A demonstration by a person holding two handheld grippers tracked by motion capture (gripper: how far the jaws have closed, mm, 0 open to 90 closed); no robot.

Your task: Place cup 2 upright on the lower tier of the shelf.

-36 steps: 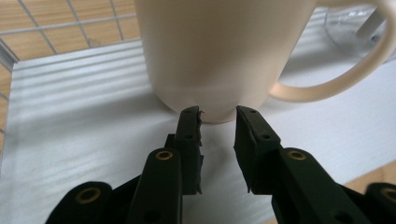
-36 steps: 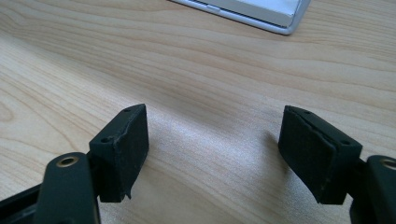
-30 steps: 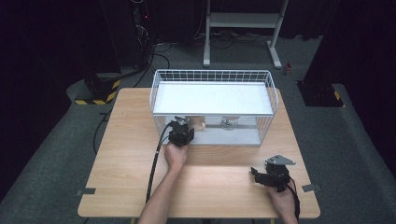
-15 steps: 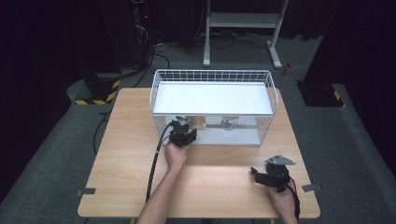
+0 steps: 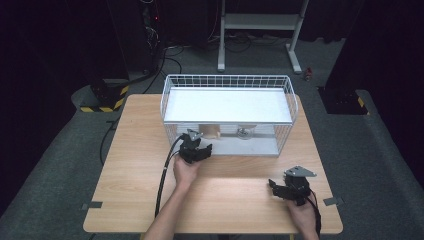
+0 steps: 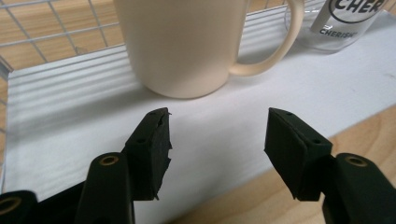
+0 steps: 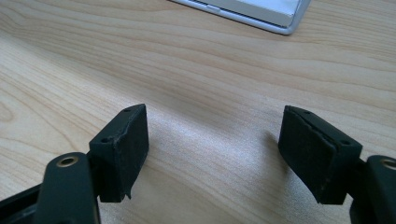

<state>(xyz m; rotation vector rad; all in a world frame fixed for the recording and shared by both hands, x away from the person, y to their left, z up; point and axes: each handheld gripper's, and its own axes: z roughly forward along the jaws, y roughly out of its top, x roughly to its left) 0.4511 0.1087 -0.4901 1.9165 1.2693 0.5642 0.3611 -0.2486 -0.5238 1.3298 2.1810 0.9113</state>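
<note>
A: How is the left gripper [image 6: 215, 149] seen?
B: Its jaws have just been opening; nothing is gripped. The cream mug [image 6: 187, 44] is found at upper centre, upright on the rack's white shelf [image 6: 60, 126], apart from them.
A: And the right gripper [image 7: 212, 151]?
B: Spread wide, nothing held, above the wooden table [image 7: 210, 70].

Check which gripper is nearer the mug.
Left. The left gripper sits at the rack's open front, just short of the mug, jaws open and just widened, nothing between. The right gripper rests near the table's front right.
</note>
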